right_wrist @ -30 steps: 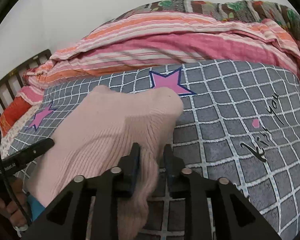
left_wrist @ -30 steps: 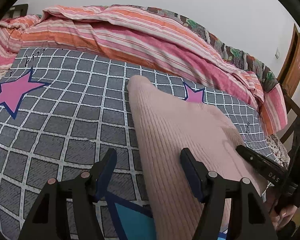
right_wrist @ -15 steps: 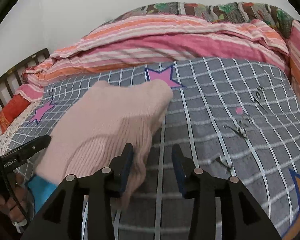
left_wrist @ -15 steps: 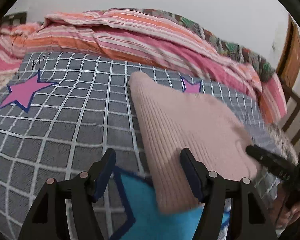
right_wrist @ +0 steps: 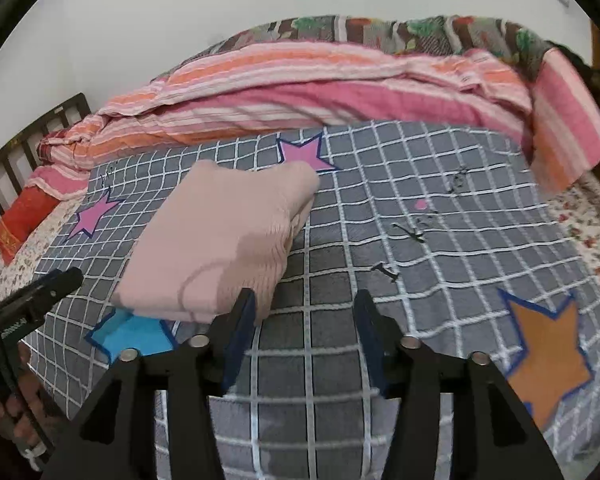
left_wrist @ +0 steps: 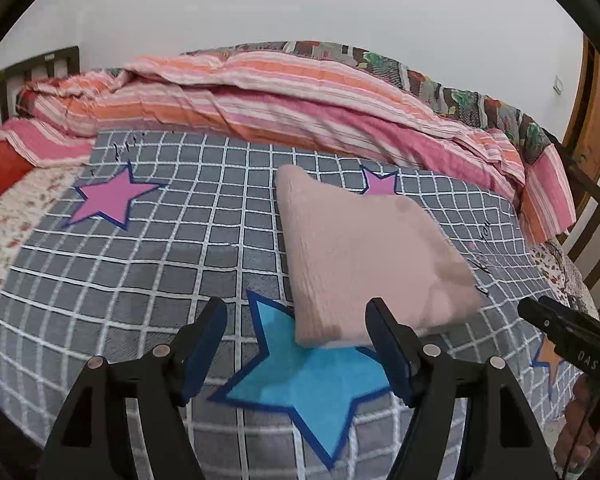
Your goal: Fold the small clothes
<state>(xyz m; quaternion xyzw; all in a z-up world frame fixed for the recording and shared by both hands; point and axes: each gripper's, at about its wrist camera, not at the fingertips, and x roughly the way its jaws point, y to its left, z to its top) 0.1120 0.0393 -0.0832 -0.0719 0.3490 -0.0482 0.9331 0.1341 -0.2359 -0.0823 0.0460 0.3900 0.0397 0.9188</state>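
Observation:
A pink ribbed knit garment [left_wrist: 364, 256] lies folded into a compact rectangle on the grey checked blanket [left_wrist: 160, 248]. It also shows in the right wrist view [right_wrist: 228, 240]. My left gripper [left_wrist: 300, 328] is open and empty, just in front of the garment's near edge, above a blue star. My right gripper [right_wrist: 304, 320] is open and empty, just right of the garment's near corner. The left gripper's tip [right_wrist: 40, 292] shows at the left edge of the right wrist view, and the right gripper's tip [left_wrist: 560, 328] at the right edge of the left wrist view.
A rolled pink and orange striped quilt [left_wrist: 300, 108] lies along the far side of the bed. A dark wooden bed frame [right_wrist: 24, 148] stands at the left and a wooden frame [left_wrist: 592, 220] at the right. An orange star [right_wrist: 548, 352] marks the blanket near right.
My right gripper has opened and let go of the garment's edge. Both grippers have pulled back from the garment, which now lies folded flat on the blanket.

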